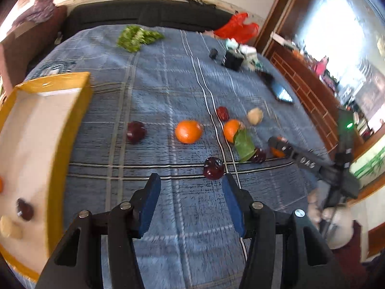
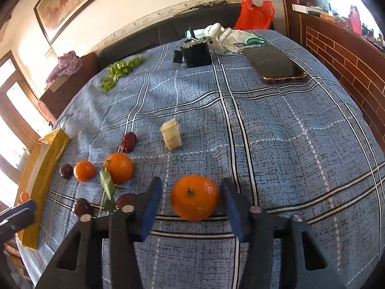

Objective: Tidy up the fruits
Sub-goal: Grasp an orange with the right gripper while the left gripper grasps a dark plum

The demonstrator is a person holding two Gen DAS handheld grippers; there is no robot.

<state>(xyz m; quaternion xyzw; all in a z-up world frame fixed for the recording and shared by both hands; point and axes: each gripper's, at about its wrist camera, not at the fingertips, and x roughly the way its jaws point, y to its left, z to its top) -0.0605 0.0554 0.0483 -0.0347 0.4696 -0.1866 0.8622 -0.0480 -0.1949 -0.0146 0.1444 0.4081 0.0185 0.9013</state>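
The left tongs point(image 1: 191, 185) stand spread with nothing between the pads, a dark red jujube point(image 1: 213, 168) just ahead of the right pad. The right tongs point(image 2: 190, 190) straddle a mandarin point(image 2: 194, 197) on the checked blue cloth point(image 2: 300, 144), pads beside its flanks but not pressing. That mandarin looks light and firm with soft, slightly slick peel, so it probably wants a gentle squeeze across its widest girth. To the left of the left tongs sits the yellow-rimmed box point(image 1: 72, 125). Ahead of the tongs I count, loose on the cloth, four mandarins, four dark jujubes and one pale chunk point(image 2: 171, 137).
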